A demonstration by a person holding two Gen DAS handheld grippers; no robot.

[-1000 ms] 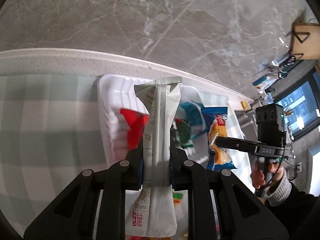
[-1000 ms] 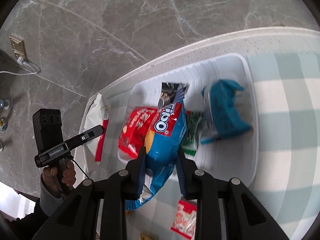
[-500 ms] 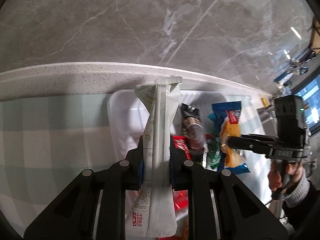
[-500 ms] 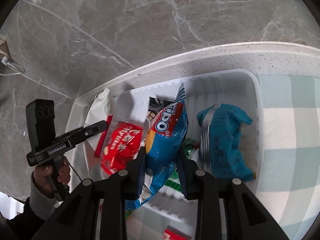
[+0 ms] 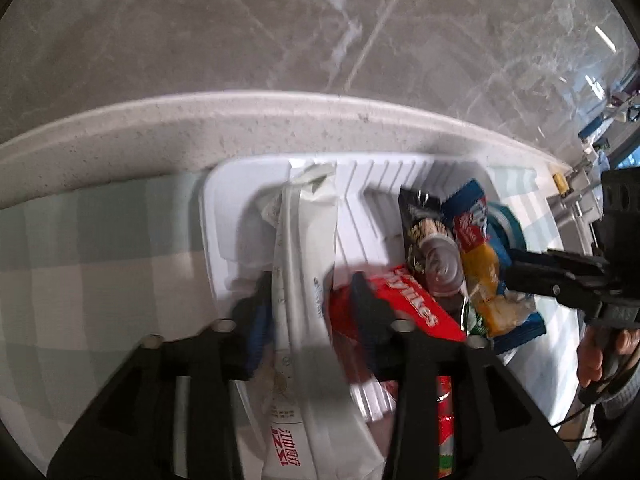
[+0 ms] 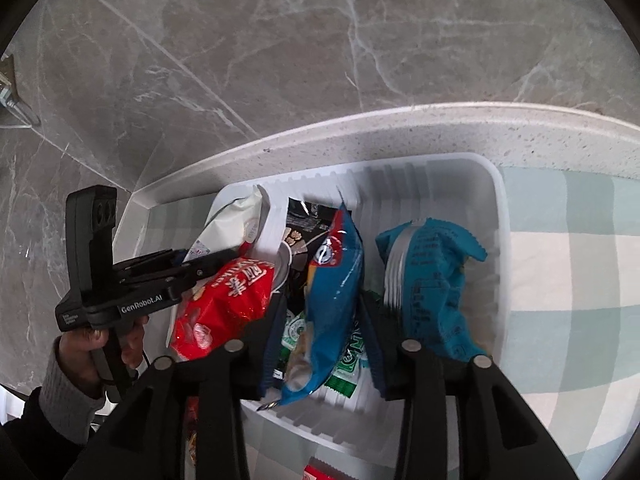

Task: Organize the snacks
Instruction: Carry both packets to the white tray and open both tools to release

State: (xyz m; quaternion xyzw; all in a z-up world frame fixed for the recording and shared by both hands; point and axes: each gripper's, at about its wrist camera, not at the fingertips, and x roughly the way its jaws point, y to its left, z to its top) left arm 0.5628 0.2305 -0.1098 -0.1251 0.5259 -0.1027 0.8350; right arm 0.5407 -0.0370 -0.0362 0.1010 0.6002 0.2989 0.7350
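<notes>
Left wrist: your left gripper (image 5: 308,296) was opening, jaws clear of the white pack (image 5: 306,280) between them, which lay in the bin (image 5: 216,216) toward 9 o'clock | Right wrist: your right gripper (image 6: 320,320) was opening, blue bag (image 6: 332,296) loose between the jaws, mid-bin; teal bag (image 6: 432,280) at 3 o'clock, red bag (image 6: 228,308) at 9.

A home kitchen, it seems. A speckled white stone counter (image 6: 460,128) meets a grey marble wall (image 6: 320,40). A pale green checked cloth (image 6: 568,264) covers the near counter.
</notes>
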